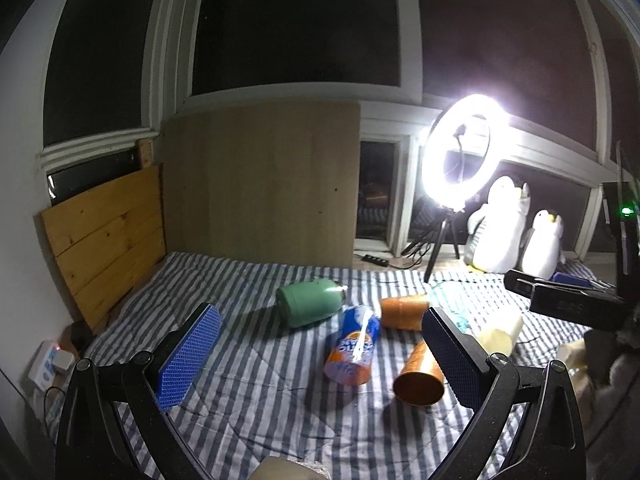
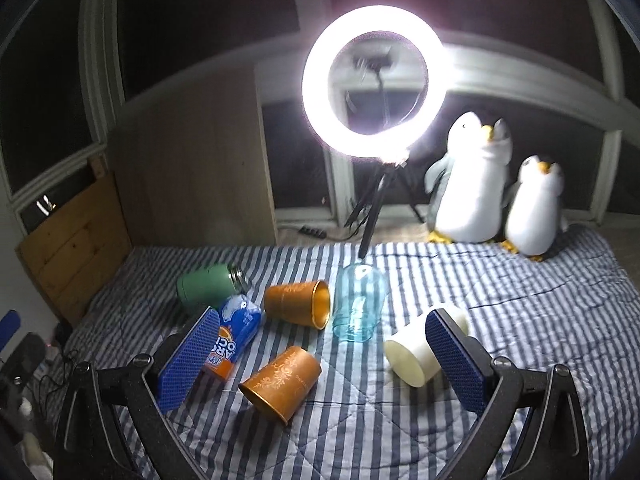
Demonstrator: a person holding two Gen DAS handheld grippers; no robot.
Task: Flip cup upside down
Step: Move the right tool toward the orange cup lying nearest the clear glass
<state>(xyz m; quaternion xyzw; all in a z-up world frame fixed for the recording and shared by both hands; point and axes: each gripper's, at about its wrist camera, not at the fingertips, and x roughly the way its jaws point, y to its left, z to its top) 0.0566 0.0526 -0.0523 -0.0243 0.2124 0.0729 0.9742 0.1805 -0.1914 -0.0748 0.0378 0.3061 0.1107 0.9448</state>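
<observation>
Several cups lie on a striped bedspread (image 2: 500, 304). A near orange cup (image 2: 282, 382) (image 1: 419, 378) lies on its side. A far orange cup (image 2: 298, 304) (image 1: 404, 312) also lies on its side. A clear blue glass (image 2: 360, 304) stands upside down. A cream cup (image 2: 420, 354) (image 1: 500, 330) lies on its side beside my right gripper's right finger. A green flask (image 2: 208, 286) (image 1: 310, 306) lies on its side. My left gripper (image 1: 320, 356) is open and empty above the bed. My right gripper (image 2: 320, 356) is open and empty.
A blue and orange drink can (image 1: 354, 350) (image 2: 234, 338) lies between the cups. A bright ring light on a tripod (image 2: 378, 80) stands behind the bed. Two plush penguins (image 2: 476, 184) sit at the back right. A wooden headboard (image 1: 108, 240) is on the left.
</observation>
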